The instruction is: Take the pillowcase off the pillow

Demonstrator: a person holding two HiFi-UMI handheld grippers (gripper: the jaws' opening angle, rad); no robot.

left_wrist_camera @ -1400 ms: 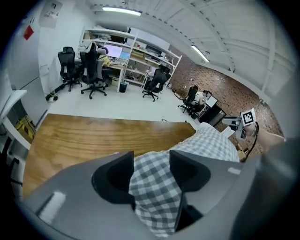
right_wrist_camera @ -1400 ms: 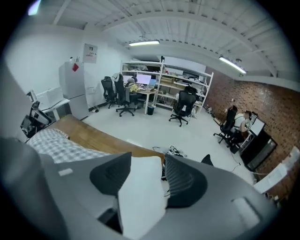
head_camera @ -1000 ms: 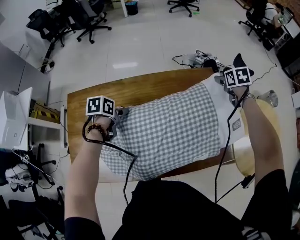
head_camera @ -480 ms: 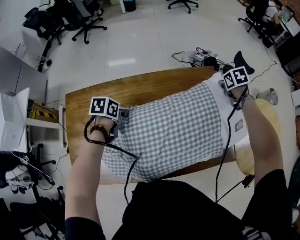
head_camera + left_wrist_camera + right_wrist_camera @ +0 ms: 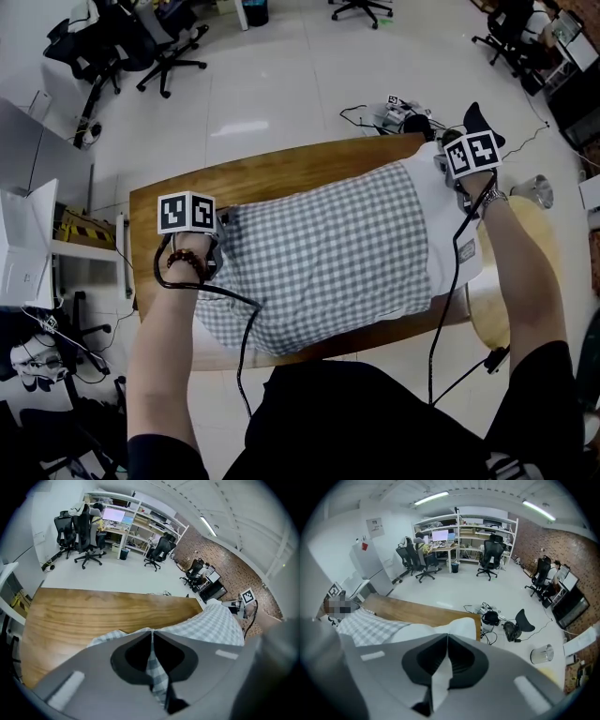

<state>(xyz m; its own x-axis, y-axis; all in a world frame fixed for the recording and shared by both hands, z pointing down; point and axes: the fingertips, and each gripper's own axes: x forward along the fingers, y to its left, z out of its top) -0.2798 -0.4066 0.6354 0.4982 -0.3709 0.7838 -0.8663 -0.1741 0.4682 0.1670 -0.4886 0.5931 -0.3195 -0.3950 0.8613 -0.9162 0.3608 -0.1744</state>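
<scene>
Starting at the left, we see office chairs (image 5: 164, 42) on the pale floor (image 5: 281, 84) beyond the table (image 5: 281, 178), and a white shelf (image 5: 28, 248) beside its left end. The wooden table runs across the middle of the head view. The pillowcase (image 5: 328, 258), with the pillow inside, lies along it and covers most of the top; only a strip at the far side and the left end are bare.

The left gripper (image 5: 152, 631) is at the left end of the pillowcase, near its far corner. Its fingers (image 5: 133, 653) are pressed together, and between them they pinch a fold of the grey and white checked cloth. A black cable (image 5: 230, 300) goes from this gripper over the near left part of the pillowcase towards the person.

Further right the checked cloth ends, and the white pillow (image 5: 448, 234) comes out of the open end. This white part reaches the right end of the table and goes a little over its edge.

The right gripper (image 5: 447, 635) is at the far right corner of the pillow. Its fingers (image 5: 464, 660) are also closed together, and they pinch a thin fold of the white cloth, not the checked one. On the floor to the right of the table stands a metal bin (image 5: 537, 193).
</scene>
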